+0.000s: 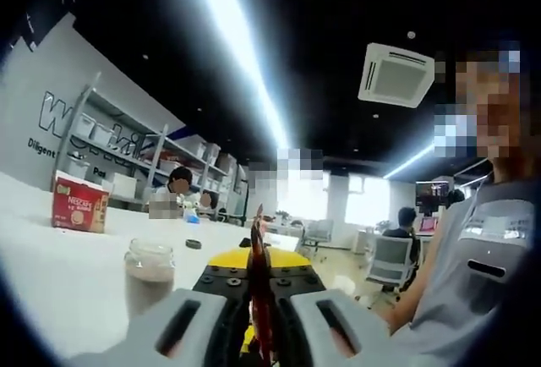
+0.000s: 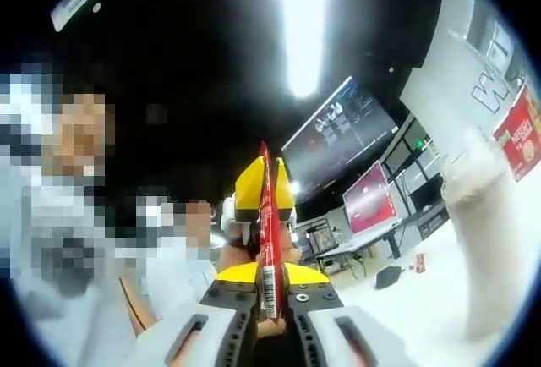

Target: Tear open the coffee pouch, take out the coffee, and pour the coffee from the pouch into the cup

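A thin red coffee pouch point(image 1: 259, 240) stands edge-on between the jaws of my left gripper point(image 1: 259, 287), which is shut on it. The yellow front of the right gripper point(image 1: 228, 258) meets it from the far side. In the right gripper view the same pouch point(image 2: 266, 215) rises from my right gripper point(image 2: 270, 291), shut on its lower end, while the yellow left gripper point(image 2: 251, 185) grips it higher up. A glass cup point(image 1: 150, 276) holding a brownish fill stands on the white table point(image 1: 59, 274) left of the jaws. The cup point(image 2: 486, 232) looms blurred at the right.
A red Nescafe box point(image 1: 79, 202) point(image 2: 524, 139) stands on the table behind the cup. A person in a grey shirt point(image 1: 482, 249) is close on the right. A small dark object point(image 1: 193, 243) lies further back. Shelves, screens, office chairs and seated people fill the room beyond.
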`<action>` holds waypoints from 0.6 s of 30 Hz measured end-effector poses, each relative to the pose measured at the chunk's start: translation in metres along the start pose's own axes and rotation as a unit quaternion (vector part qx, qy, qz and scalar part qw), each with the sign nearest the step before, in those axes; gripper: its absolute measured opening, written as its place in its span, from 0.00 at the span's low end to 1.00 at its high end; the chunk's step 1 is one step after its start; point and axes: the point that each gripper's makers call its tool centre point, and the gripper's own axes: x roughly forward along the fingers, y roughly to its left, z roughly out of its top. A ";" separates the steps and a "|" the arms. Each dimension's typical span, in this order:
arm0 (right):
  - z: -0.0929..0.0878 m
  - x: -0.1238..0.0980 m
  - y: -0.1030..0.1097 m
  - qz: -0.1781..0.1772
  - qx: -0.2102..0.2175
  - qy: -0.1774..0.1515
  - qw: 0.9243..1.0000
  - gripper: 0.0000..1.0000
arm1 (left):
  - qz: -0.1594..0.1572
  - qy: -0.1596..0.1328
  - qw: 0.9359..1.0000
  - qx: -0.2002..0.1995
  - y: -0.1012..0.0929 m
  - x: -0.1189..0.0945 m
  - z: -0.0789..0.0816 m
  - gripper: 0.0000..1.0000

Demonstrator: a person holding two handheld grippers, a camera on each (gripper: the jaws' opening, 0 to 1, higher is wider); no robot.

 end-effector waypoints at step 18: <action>0.027 -0.035 -0.049 -0.194 -0.128 -0.007 0.973 0.09 | 0.190 0.067 0.977 0.077 0.042 0.036 -0.023 0.23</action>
